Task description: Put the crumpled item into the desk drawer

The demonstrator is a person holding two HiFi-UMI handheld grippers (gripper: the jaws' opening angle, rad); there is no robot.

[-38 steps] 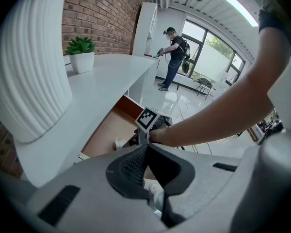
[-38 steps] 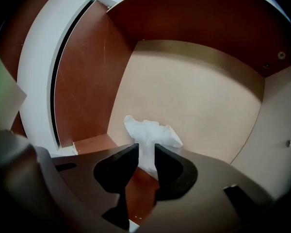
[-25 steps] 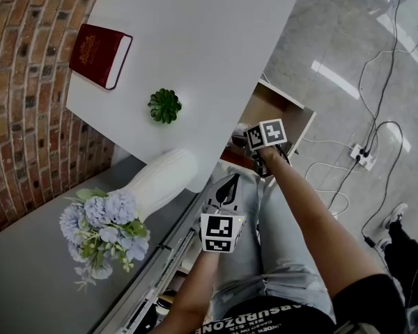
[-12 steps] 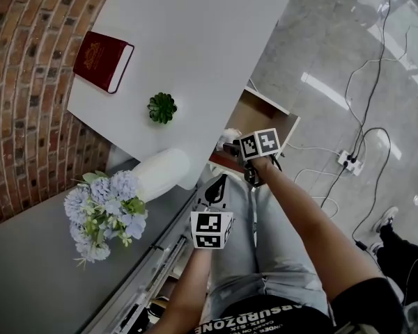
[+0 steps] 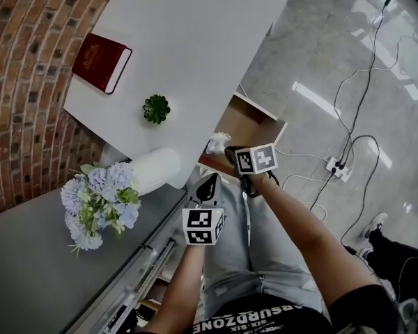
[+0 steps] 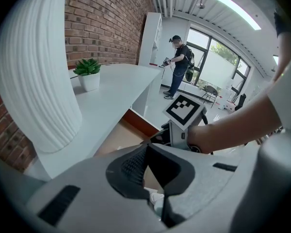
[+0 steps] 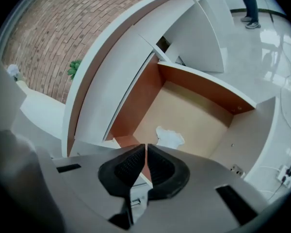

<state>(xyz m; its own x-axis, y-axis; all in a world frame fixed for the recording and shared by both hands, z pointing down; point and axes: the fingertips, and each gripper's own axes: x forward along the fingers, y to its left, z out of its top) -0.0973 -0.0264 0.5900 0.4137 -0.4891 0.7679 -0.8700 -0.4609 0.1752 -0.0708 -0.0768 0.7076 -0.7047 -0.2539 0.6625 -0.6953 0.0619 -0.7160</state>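
Looking steeply down in the head view, finds the crumpled item (image 5: 217, 143) lying white inside the open desk drawer (image 5: 256, 120), just past the edge of the tabletop (image 5: 195, 40). Shows the right tool (image 5: 231, 153) poised just beside and above it, not touching. Places the left tool (image 5: 209, 181) lower, over the lap, near the white vase (image 5: 153, 171). Leaves the red book (image 5: 101, 61) and small green plant (image 5: 156, 108) well apart on the tabletop.

Turning to the left gripper view, catches the left tool (image 6: 146, 147) with jaws together at the tips, nothing between them, aimed toward the marker cube (image 6: 185, 109) of the right tool.

Moving to the right gripper view, confirms the right tool (image 7: 146, 147) with jaws just now closing and pressed together, empty. Picks out the crumpled item (image 7: 169, 137) resting free on the pale drawer floor beyond the tips, toward the near side.

Reads as placement done and release complete. To finish cleanly: draw the right tool straight up and clear of the drawer walls, keeping the closed tips off the paper to avoid dragging it back out. If shutting the drawer, push squarely on its front panel, slowly, with the left tool kept away from the vase.
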